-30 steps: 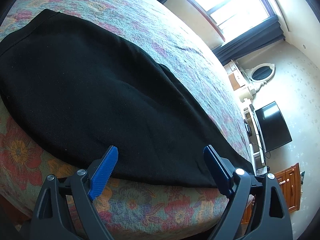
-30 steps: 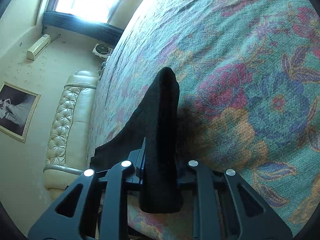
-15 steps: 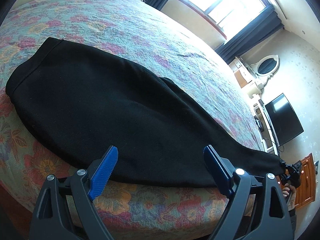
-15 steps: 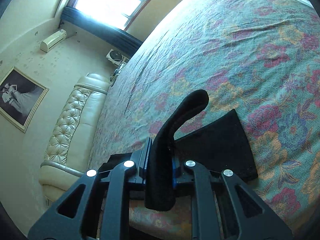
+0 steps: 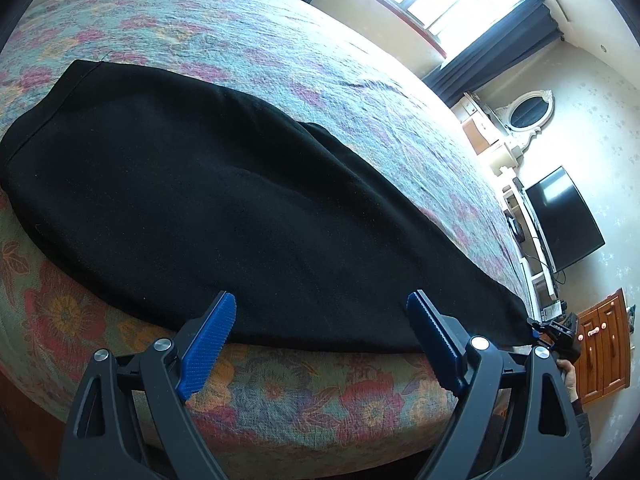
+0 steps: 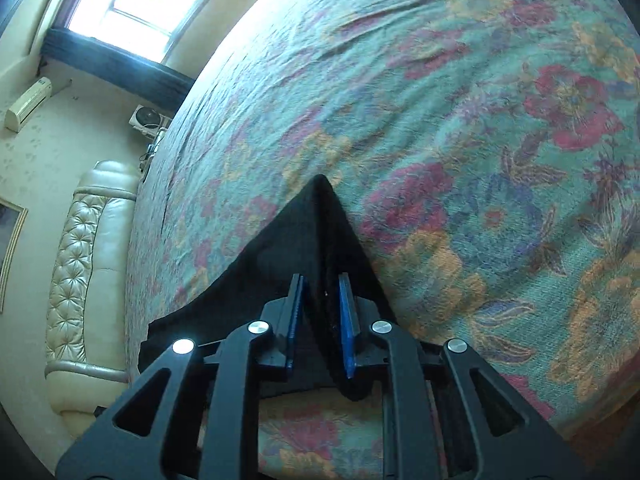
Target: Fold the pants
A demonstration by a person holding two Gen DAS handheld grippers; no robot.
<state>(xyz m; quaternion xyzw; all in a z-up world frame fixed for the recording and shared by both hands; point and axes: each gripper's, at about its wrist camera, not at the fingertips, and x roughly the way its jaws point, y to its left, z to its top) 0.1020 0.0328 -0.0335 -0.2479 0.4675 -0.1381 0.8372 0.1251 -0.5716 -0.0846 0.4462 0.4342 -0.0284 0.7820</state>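
The right gripper's [image 6: 320,320] blue pads [image 6: 346,320] had just been parting, a peaked fold of the black pants [image 5: 224,200] standing loosely between them. The left gripper [image 5: 320,336] hung wide open and empty over the pants' near edge. The pants lay flat along the floral bedspread's [image 5: 280,396] near edge.

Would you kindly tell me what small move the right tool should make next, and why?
Probably finish opening the right tool and draw it back. Its jaws have just been opening, and the hem of the black fabric pants between them already lies on the floral bedspread, so it looks placed. The left tool hangs open.
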